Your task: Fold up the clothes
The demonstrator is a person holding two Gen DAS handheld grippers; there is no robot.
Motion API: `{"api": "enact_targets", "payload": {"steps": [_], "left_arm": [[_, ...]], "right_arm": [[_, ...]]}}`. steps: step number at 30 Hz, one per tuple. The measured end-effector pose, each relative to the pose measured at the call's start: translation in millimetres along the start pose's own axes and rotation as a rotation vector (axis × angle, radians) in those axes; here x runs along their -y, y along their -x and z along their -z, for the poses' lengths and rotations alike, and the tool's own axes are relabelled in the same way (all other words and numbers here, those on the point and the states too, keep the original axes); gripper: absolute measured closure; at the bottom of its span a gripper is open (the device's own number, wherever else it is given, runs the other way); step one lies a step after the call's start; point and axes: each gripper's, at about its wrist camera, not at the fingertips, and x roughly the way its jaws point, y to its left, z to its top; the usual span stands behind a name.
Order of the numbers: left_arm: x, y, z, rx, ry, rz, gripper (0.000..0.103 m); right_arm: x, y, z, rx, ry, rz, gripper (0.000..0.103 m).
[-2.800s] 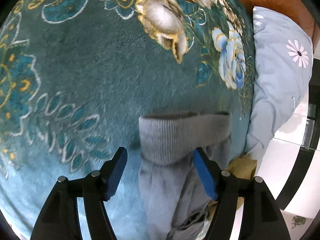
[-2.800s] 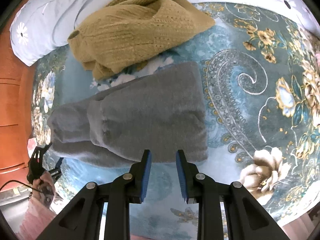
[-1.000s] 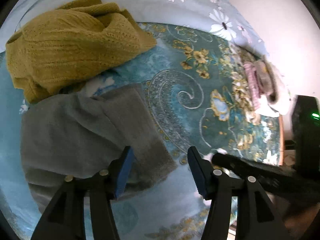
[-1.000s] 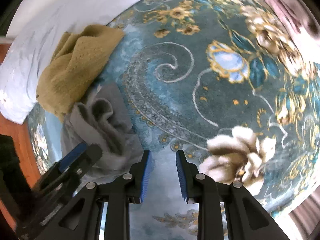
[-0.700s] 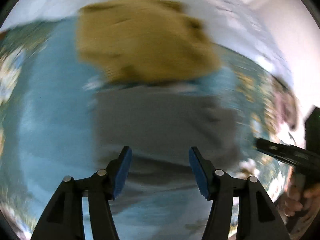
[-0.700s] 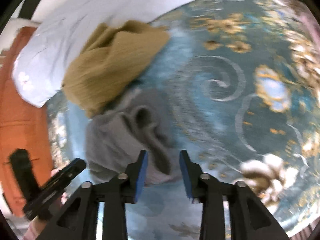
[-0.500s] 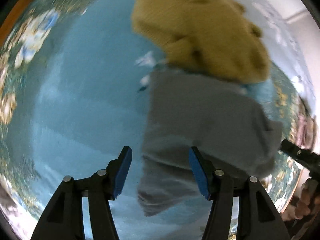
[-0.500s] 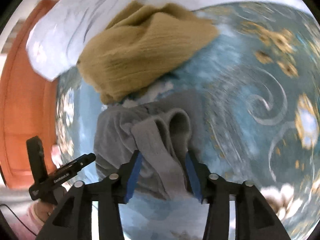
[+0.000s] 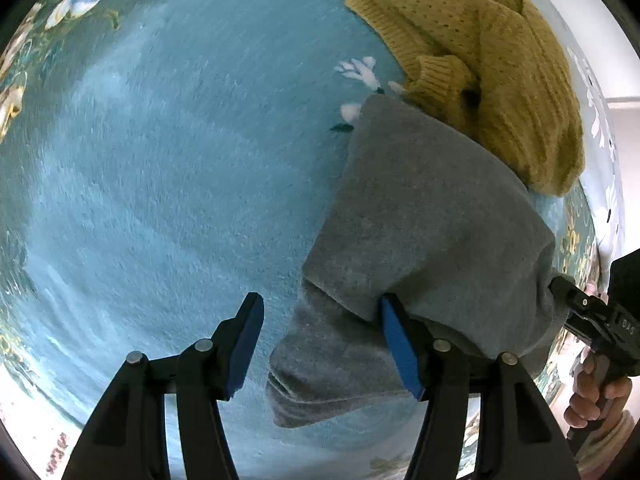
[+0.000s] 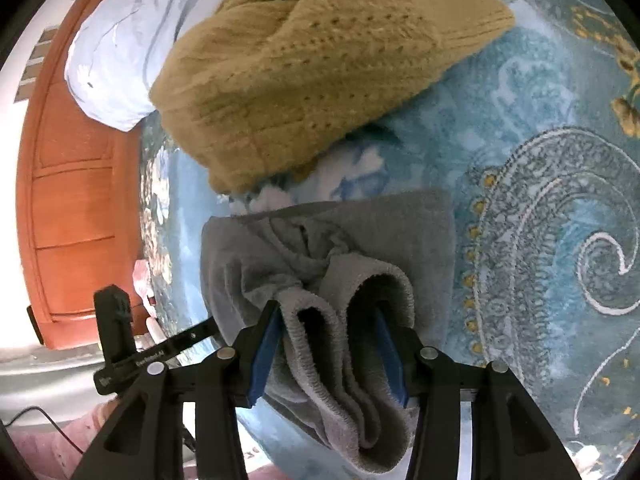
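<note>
A grey garment (image 9: 420, 220) lies folded on the teal floral blanket (image 9: 160, 160). My left gripper (image 9: 322, 344) is open at the garment's near left corner; its right pad (image 9: 400, 344) sits under the lifted edge and its left pad is over bare blanket. In the right wrist view the garment (image 10: 320, 240) shows bunched, looped edges. My right gripper (image 10: 328, 356) stands open and straddles two of those loops. A mustard knitted sweater (image 10: 312, 60) lies crumpled just beyond the garment, seen too in the left wrist view (image 9: 480, 60).
A pale blue pillow (image 10: 120, 40) lies beyond the sweater, with an orange wooden panel (image 10: 68, 200) behind it. A hand (image 9: 592, 392) holds the other gripper at the right edge. The blanket's paisley area (image 10: 560, 240) spreads to the right.
Both cameras swung round to the grey garment. The left gripper came to its left corner. The right gripper opened wider and moved in over the bunched edge.
</note>
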Motion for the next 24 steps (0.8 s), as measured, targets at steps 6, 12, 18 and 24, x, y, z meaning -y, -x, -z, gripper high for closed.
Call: {"api": "enact_targets", "payload": {"steps": [6,12,18,24], "left_arm": [[2,4,4,0.018,-0.001,0.027,0.042],[12,9,9,0.027,-0.035,0.137,0.041],[23,-4,10,-0.001,-0.068,0.053,0.039],[24,9,12,0.008,-0.069,0.057,0.039]], "right_arm": [[-13,18,6,0.082,-0.003,-0.108,0.09],[2,51,10,0.201,-0.071,-0.194,0.091],[47,3,8,0.123,-0.271,-0.029,0.091],[23,9,5,0.134,-0.199,0.047,0.082]]}}
